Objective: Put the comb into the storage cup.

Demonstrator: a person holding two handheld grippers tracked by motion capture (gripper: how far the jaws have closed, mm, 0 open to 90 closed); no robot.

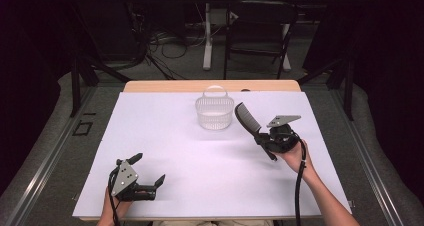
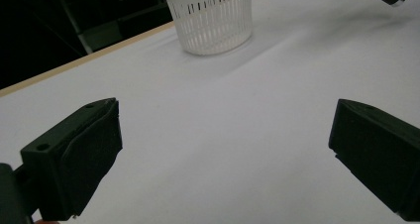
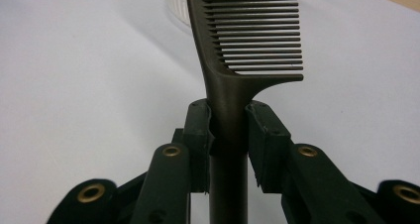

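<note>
My right gripper clamps the comb by its handle, apparently above the table near the basket; my left gripper gapes empty.

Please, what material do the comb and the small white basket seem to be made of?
Comb: probably hard plastic, dark and matte, with a soft sheen on its moulded one-piece handle and teeth. Basket: likely thin, slightly translucent white plastic, with slotted walls and a moulded hoop handle.
</note>
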